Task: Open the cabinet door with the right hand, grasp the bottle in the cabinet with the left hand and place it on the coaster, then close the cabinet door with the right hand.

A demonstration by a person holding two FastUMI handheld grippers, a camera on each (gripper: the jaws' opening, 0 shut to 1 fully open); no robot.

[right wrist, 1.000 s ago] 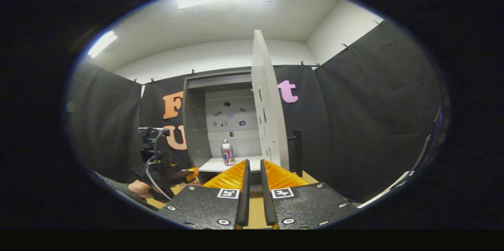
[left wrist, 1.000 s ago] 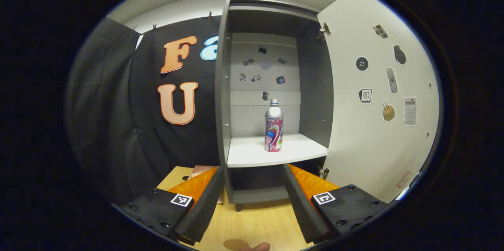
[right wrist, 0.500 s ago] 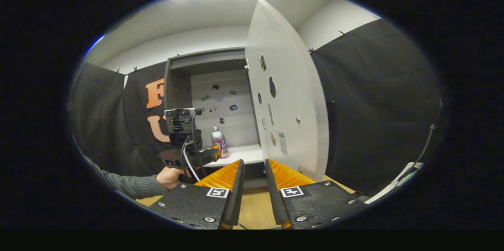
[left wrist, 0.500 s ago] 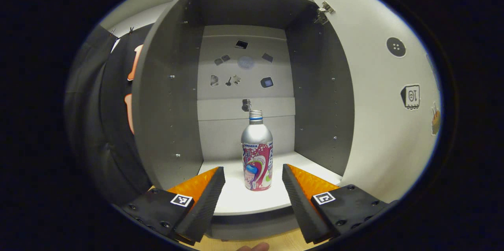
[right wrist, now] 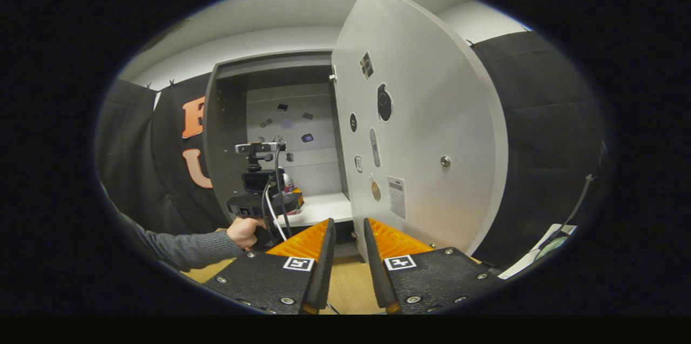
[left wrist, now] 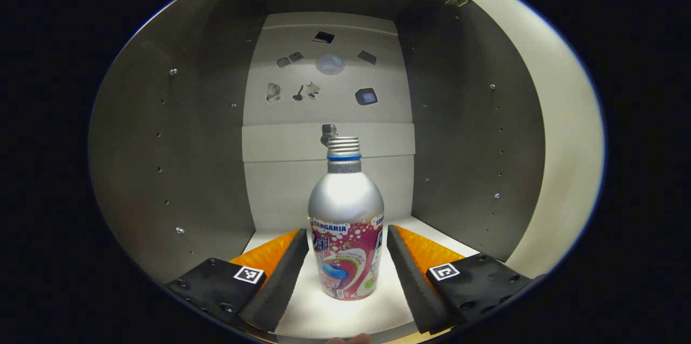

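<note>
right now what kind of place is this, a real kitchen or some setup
Most likely a staged recording booth, not a real kitchen: black cloth walls hang behind a lone grey cabinet, its white door dotted with stickers, and the shelf holds one silver bottle with a pink label.

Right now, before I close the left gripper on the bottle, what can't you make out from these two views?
- Contact: in the left gripper view the left gripper flanks the bottle; whether its pads touch is unclear.
- Bottle in the right gripper view: mostly hidden behind the left gripper's camera mount.
- Stickers on the cabinet door: too small to identify.
</note>
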